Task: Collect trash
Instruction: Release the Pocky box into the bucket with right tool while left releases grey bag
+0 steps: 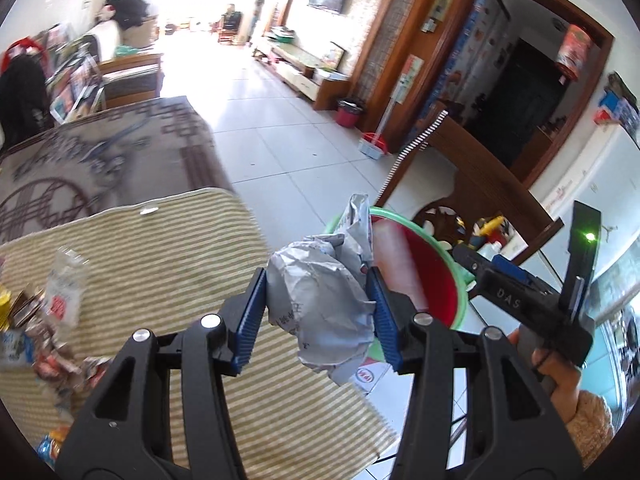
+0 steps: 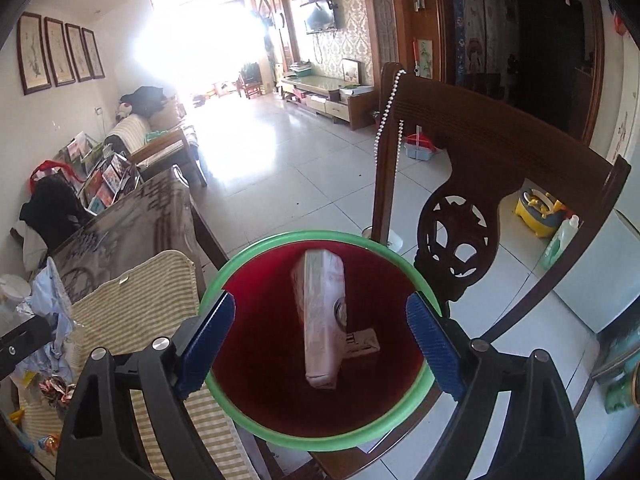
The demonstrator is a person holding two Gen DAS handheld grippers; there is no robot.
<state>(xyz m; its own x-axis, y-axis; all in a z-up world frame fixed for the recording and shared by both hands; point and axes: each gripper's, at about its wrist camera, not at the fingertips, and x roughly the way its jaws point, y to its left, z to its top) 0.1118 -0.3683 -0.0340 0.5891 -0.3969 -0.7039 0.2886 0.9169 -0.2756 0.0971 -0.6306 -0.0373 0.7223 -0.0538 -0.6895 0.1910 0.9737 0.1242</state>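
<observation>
My left gripper (image 1: 318, 312) is shut on a crumpled grey paper wrapper (image 1: 320, 304) and holds it above the striped mat's right edge, just left of the red bin with a green rim (image 1: 448, 276). My right gripper (image 2: 320, 344) is open and empty, directly over the bin (image 2: 256, 360). Inside the bin lie a pink carton (image 2: 322, 320) and a smaller box (image 2: 362, 344). More trash, a clear plastic bag (image 1: 64, 284) and snack wrappers (image 1: 52, 360), lies on the mat at the left. The right gripper's body also shows in the left wrist view (image 1: 532, 304).
The striped mat (image 1: 168, 272) covers a table beside a patterned tabletop (image 1: 100, 152). A dark wooden chair (image 2: 480, 184) stands behind the bin. Tiled floor (image 1: 288, 148) stretches toward a sofa and TV cabinet. A yellow toy (image 2: 538, 208) and bottle sit beyond the chair.
</observation>
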